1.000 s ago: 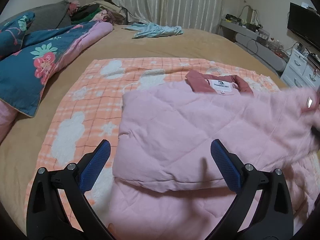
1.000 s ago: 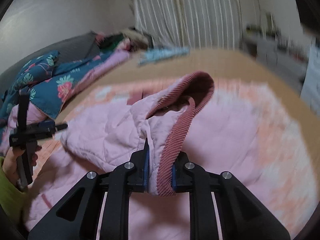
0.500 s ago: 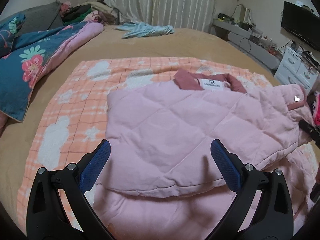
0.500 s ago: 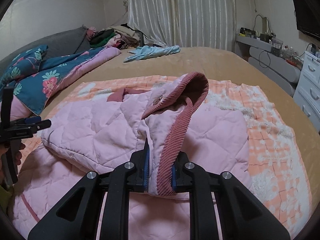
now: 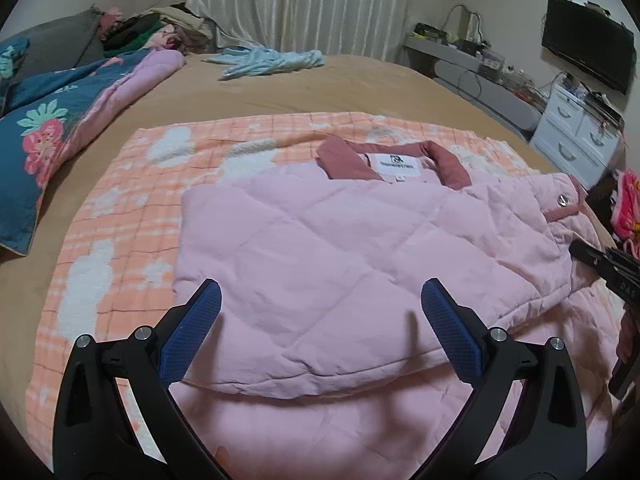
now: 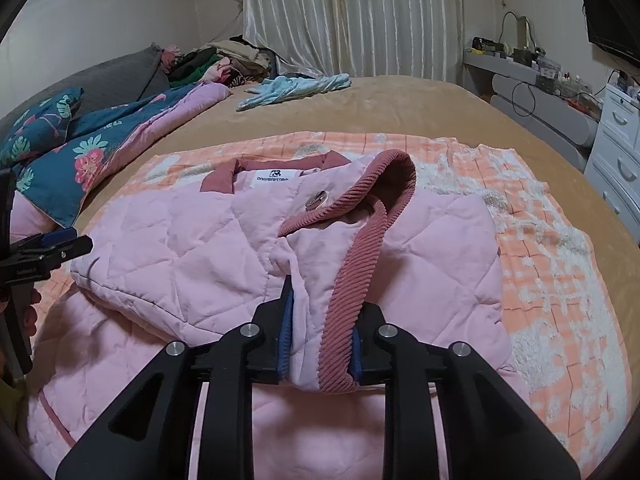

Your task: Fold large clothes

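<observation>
A pink quilted jacket (image 5: pixel 320 248) with a dark pink collar (image 5: pixel 394 162) lies on an orange and white checked blanket (image 5: pixel 120 208) on the bed. Its sleeves are folded across the body. My left gripper (image 5: pixel 320 328) is open and empty, just above the jacket's near edge. My right gripper (image 6: pixel 322 336) is shut on the sleeve's ribbed dark pink cuff (image 6: pixel 360 248) and holds it over the jacket's (image 6: pixel 192 248) right side. The right gripper also shows at the right edge of the left wrist view (image 5: pixel 604 268).
A blue floral quilt (image 5: pixel 48 136) lies on the left of the tan bed (image 5: pixel 360 88). A light blue garment (image 5: pixel 268 62) lies near the far edge, with piled clothes (image 6: pixel 224 60) behind. White drawers (image 5: pixel 580 140) and a TV (image 5: pixel 588 52) stand at the right.
My right gripper has carried the sleeve cuff across and lowered it onto the jacket. The sleeve now lies flatter. My left gripper stayed open and shifted slightly.
</observation>
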A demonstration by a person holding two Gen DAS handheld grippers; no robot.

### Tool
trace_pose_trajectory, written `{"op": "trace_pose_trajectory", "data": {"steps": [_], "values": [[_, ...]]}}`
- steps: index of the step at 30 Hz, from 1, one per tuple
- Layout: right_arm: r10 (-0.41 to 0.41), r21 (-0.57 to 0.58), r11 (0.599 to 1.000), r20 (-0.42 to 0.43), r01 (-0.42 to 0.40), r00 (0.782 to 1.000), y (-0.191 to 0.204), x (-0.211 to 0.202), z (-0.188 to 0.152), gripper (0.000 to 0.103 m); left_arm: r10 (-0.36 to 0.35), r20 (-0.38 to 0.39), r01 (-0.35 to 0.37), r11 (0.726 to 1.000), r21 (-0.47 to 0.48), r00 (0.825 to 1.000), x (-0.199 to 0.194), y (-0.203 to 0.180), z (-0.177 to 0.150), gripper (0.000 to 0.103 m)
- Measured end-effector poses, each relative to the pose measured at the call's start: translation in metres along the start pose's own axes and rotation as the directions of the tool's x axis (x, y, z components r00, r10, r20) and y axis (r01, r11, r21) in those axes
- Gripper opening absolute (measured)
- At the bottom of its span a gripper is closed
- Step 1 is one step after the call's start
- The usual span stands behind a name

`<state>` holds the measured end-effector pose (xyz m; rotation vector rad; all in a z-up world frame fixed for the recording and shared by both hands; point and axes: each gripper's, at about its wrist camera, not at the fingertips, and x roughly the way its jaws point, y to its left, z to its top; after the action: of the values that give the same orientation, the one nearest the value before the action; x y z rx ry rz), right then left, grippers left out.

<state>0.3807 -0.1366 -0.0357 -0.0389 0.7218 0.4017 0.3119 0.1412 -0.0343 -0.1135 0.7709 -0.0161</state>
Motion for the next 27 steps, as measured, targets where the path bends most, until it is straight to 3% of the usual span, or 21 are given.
{"op": "trace_pose_trajectory", "data": {"steps": [8,12,20,27], "values": [[-0.013,0.009,1.0,-0.009,0.013,1.0,-0.004,0.002,-0.001,0.031,-0.019,-0.01,0.019,1.0,0.024,1.0,0.004,-0.009,-0.005,0.086],[-0.015,0.012,1.0,-0.017,0.015,1.0,-0.005,0.002,-0.002,0.035,-0.015,-0.047,0.016,0.999,0.033,0.999,0.011,-0.012,-0.009,0.073],[-0.038,0.019,0.999,-0.004,0.038,0.999,-0.01,-0.001,0.002,0.053,-0.007,-0.1,0.01,0.999,0.031,0.995,0.023,-0.011,-0.019,0.072],[-0.073,-0.019,0.997,0.041,0.074,0.996,-0.006,-0.014,0.006,0.056,-0.002,-0.132,0.006,1.0,0.025,0.991,0.032,-0.01,-0.026,0.073]]}}
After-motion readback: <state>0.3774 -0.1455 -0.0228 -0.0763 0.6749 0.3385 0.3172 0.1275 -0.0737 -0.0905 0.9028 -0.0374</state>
